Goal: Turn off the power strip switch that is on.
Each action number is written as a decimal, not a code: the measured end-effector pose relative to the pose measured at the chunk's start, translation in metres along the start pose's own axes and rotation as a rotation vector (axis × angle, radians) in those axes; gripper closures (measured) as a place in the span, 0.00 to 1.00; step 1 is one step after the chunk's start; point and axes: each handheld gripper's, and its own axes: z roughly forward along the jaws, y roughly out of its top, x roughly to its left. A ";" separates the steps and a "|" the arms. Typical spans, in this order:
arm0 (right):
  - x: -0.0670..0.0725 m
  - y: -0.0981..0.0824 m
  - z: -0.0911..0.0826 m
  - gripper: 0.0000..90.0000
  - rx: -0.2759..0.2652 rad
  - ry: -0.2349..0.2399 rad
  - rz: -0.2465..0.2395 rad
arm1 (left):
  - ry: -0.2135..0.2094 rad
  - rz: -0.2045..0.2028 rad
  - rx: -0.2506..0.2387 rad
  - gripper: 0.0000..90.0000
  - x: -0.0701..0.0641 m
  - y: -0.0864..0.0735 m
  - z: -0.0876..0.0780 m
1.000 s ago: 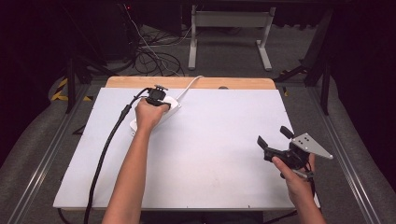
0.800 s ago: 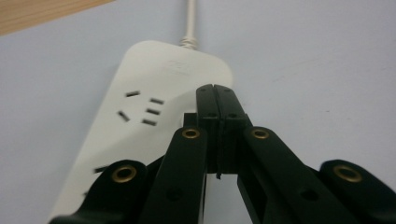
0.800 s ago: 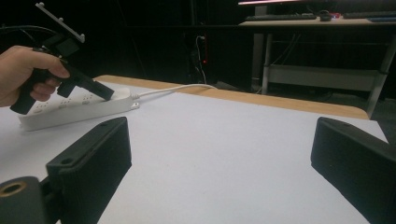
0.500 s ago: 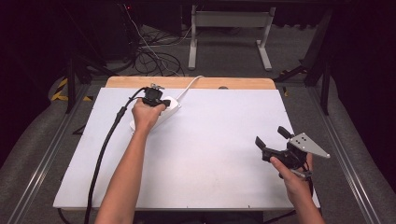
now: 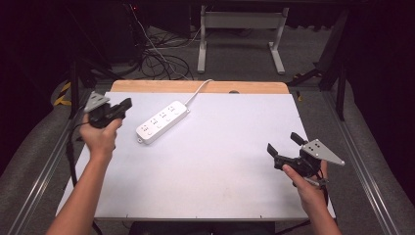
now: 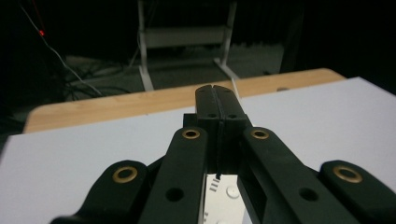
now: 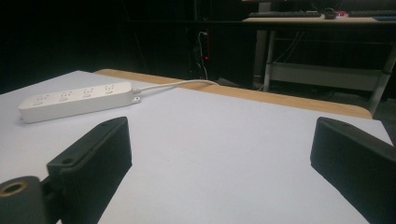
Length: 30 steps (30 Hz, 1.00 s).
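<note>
The white table surface (image 5: 215, 161) carries one item, a white power strip (image 5: 162, 122), which lies flat in the far-left quarter at a diagonal. Its white cord (image 5: 198, 88) runs off over the wooden far edge (image 5: 195, 86). No plug is seated in any of its sockets, as far as the high view shows.

The left gripper (image 5: 121, 106) is held up at the table's left edge, just beside the strip and not touching it. In the left gripper view its jaws are pressed together with nothing between them, and a corner of the strip (image 6: 224, 196) appears beneath the linkage.

The right gripper (image 5: 285, 144) is held above the near-right part of the table, well apart from the strip. In the right gripper view its jaws stand wide apart and empty, and the strip (image 7: 74, 100) lies far off across bare surface.

Judgement: the strip rests free of both tools, so the step in hand appears to be a break between handlings, with the left hand clear of the strip rather than working it. Any further handling would call for the left jaws to part first, then descend squarely across the strip's narrow width. The right gripper would need a long reach across the table to assist.
</note>
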 end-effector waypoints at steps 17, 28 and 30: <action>0.004 -0.001 0.001 0.06 0.007 0.021 -0.019 | 0.081 0.078 -0.188 1.00 -0.053 -0.043 -0.084; 0.008 -0.004 0.004 0.07 0.033 0.019 -0.036 | 0.148 0.088 -0.155 0.86 -0.041 -0.054 -0.072; 0.008 -0.004 0.003 0.07 0.029 0.019 -0.030 | 0.167 0.114 -0.164 0.80 -0.044 -0.055 -0.069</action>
